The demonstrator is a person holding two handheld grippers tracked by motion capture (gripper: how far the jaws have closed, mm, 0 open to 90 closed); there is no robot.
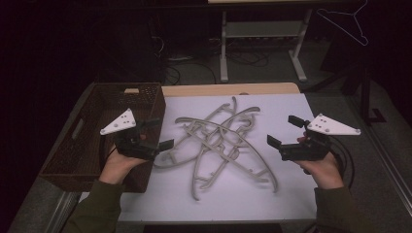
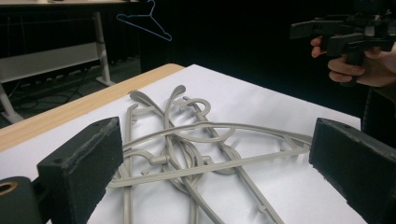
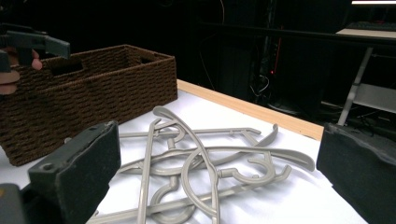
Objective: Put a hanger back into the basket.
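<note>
- Two hand-held grippers were up over the bench, one at each side of the high view: the left hand-held gripper at centre left, the right hand-held gripper at centre right.
- Left hand-held gripper: jaws stood wide apart, nothing between the pads. It was held above the seam where the basket meets the white sheet, jaws pointing toward frame centre.
- Right hand-held gripper: jaws likewise spread wide, pads bare. It was held over the right edge of the white sheet, jaws pointing left toward the pile.
- Each carried a grey three-cornered plate on top; a dark sleeve and a hand entered from the bottom of the frame behind each.
- Pile of grey plastic hangers lay in the middle of the white sheet, tangled and crossing one another, hooks interlocked. Exact count could not be told from the overlap.
- The pile sat between the two hand-held grippers, apart from both; neither touched it.
- In the left gripper view the hangers lay flat ahead of the jaws, lower centre, with the other hand-held gripper at the upper right.
- In the right gripper view the hangers filled the lower centre.
- Brown woven basket stood at the left of the high view, just beside the sheet, partly overhanging the bench edge; the same basket showed at the left of the right gripper view.
- One thin wire hanger hung in the dark at the upper right of the high view, well apart from the bench.
</note>
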